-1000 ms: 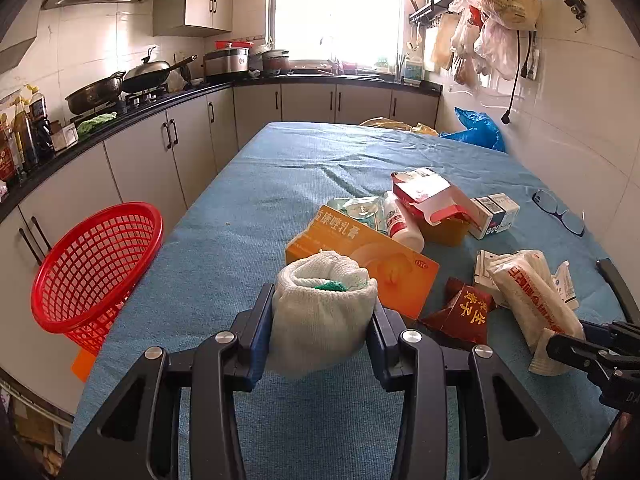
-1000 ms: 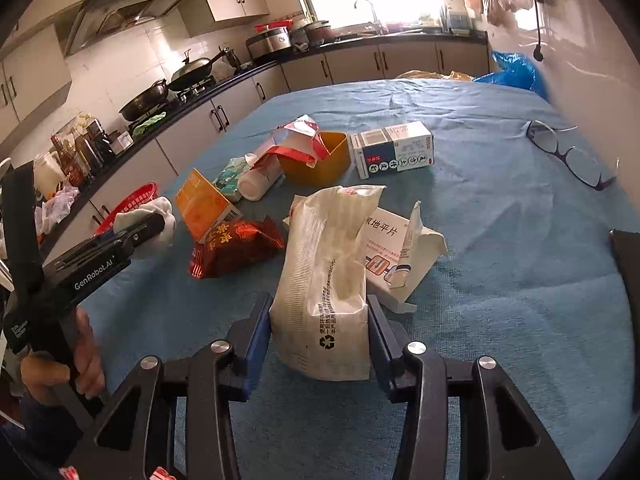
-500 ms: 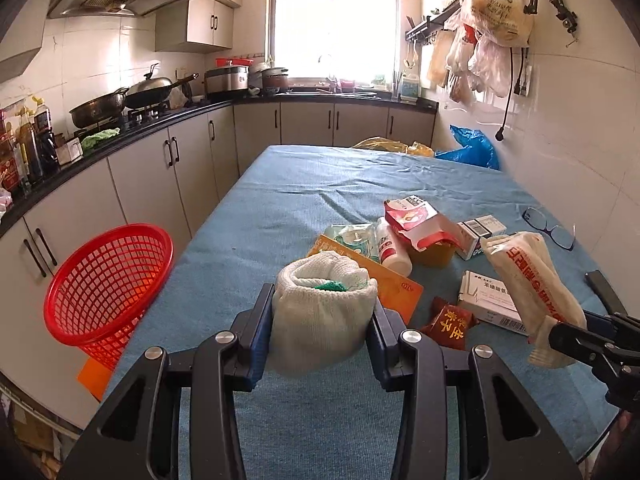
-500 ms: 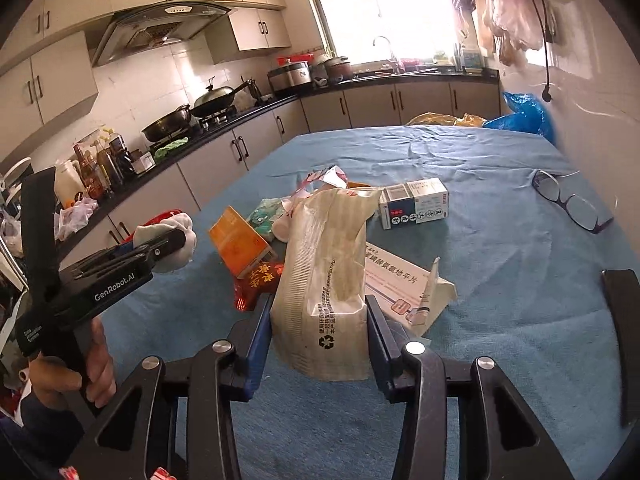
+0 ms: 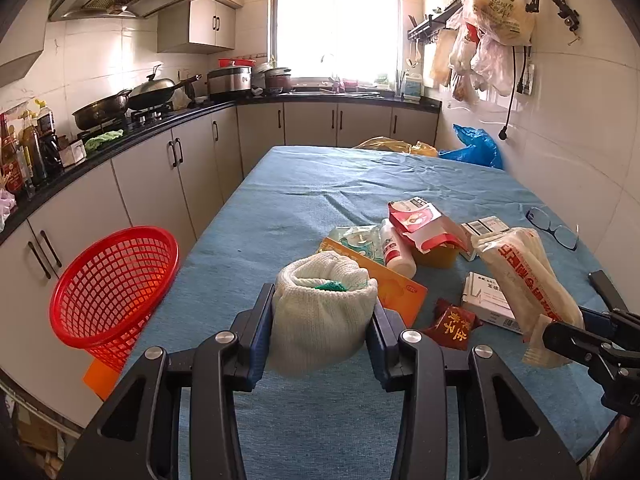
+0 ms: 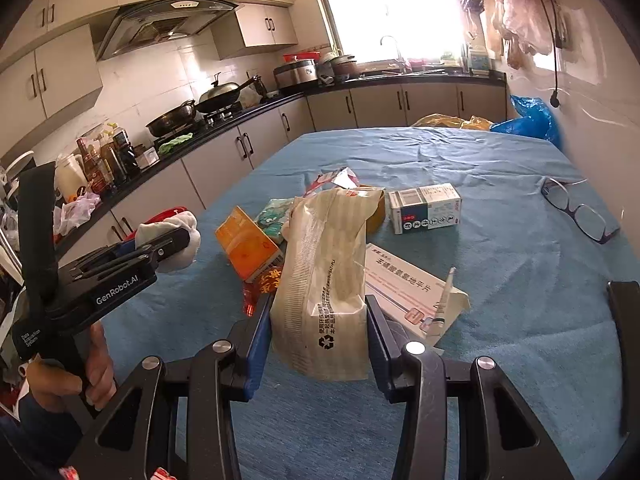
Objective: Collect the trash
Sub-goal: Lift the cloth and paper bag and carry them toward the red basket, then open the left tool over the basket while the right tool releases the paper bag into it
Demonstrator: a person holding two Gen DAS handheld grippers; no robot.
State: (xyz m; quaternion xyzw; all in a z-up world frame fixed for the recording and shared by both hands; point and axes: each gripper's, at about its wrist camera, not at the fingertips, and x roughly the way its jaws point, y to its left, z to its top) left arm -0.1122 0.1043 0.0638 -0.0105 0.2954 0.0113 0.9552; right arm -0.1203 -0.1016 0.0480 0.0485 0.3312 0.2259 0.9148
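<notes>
My left gripper is shut on a rolled white knitted cloth with something green inside, held above the blue tablecloth. The same cloth and left gripper show at the left of the right wrist view. My right gripper is shut on a long beige plastic wrapper, lifted off the table; in the left wrist view that wrapper hangs at the right. A red mesh basket stands beside the table's left edge.
On the blue table lie an orange box, a white bottle, a red-white carton, a dark red packet, white medicine boxes and glasses. Kitchen counters run along the left and far sides.
The right gripper has lifted the beige wrapper off the table and tilted upward. The left gripper has stayed nearly still with the cloth, tilting slightly up.
</notes>
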